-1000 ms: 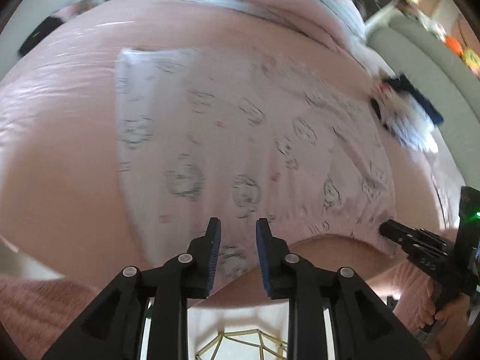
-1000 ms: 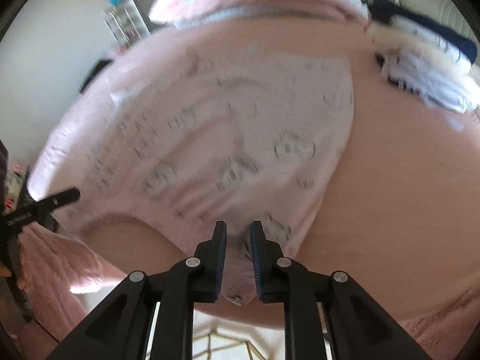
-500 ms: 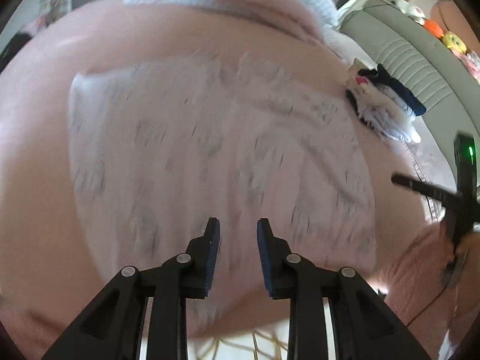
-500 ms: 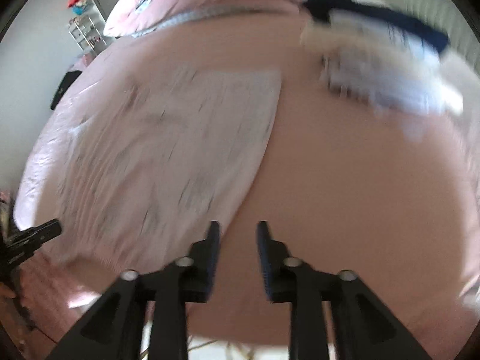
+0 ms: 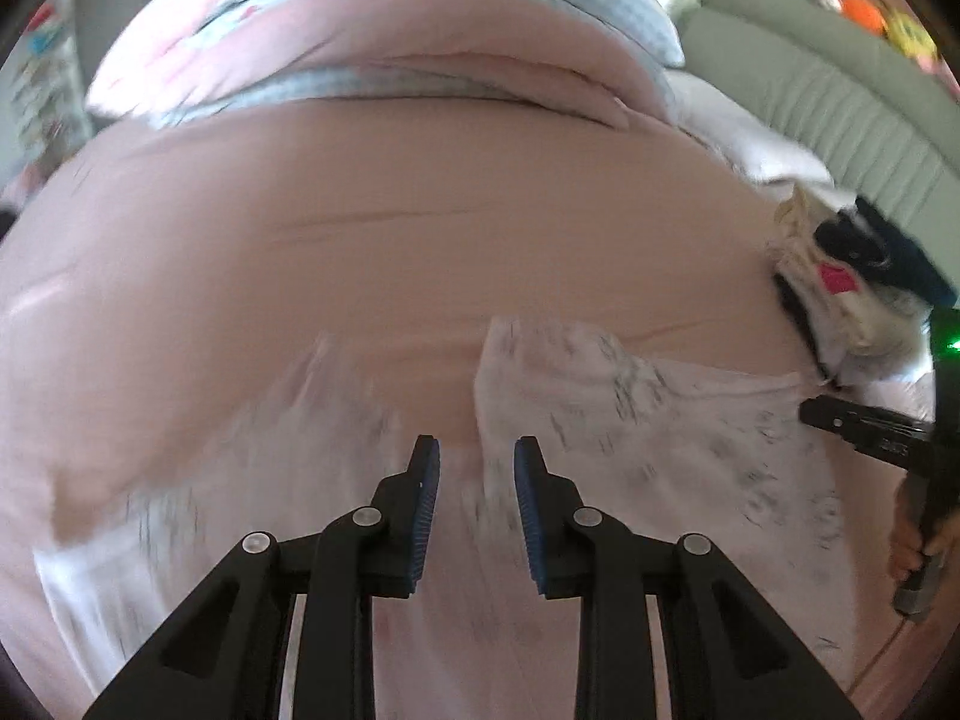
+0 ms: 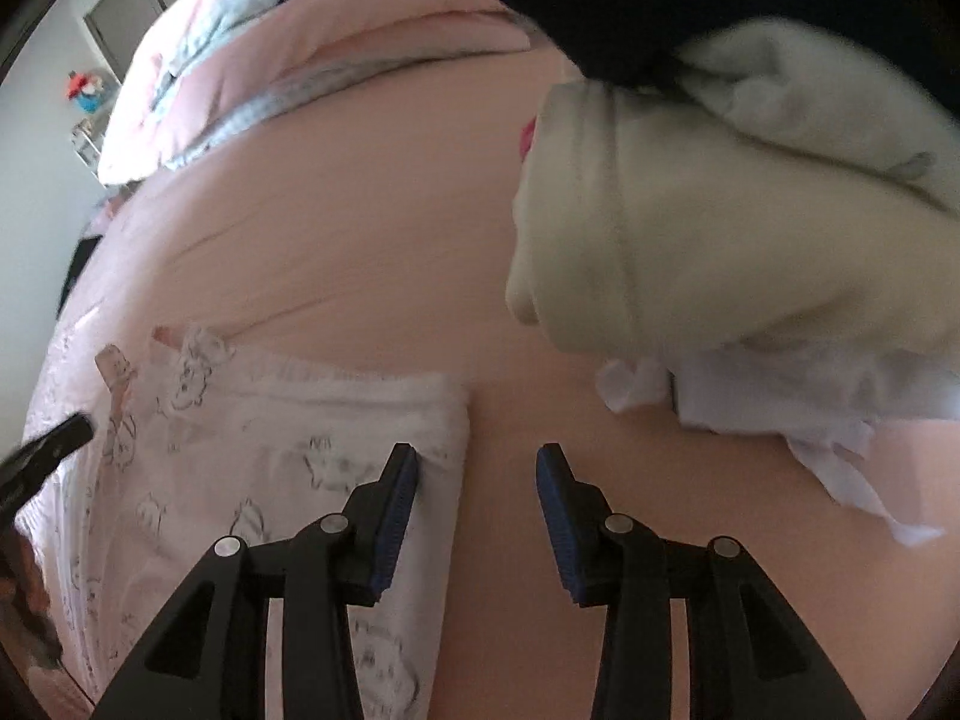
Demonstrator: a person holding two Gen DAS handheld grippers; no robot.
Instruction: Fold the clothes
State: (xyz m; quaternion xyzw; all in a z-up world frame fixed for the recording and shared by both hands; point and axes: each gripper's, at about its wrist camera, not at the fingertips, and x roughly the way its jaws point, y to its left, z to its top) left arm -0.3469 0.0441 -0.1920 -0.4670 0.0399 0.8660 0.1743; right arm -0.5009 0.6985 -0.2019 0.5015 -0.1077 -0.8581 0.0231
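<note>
A pale pink pair of trousers with grey cartoon prints [image 5: 630, 420] lies flat on the pink bed sheet [image 5: 390, 252]; its two leg ends point away from me in the left wrist view. It also shows in the right wrist view [image 6: 270, 480]. My left gripper [image 5: 474, 474] is open and empty, low over the gap between the legs. My right gripper [image 6: 477, 480] is open and empty at the garment's far right corner, its left finger over the cloth; it also shows in the left wrist view [image 5: 864, 432].
A heap of unfolded clothes, cream, white and navy [image 6: 750, 210], lies right of the trousers, also in the left wrist view [image 5: 852, 288]. A folded pink and blue quilt [image 5: 372, 48] lies at the head of the bed. A grey padded headboard [image 5: 840, 96] stands at right.
Both grippers let go of the garment's near edge, opened and moved forward over it toward its far end. The right gripper's jaws are wider apart than half a second ago.
</note>
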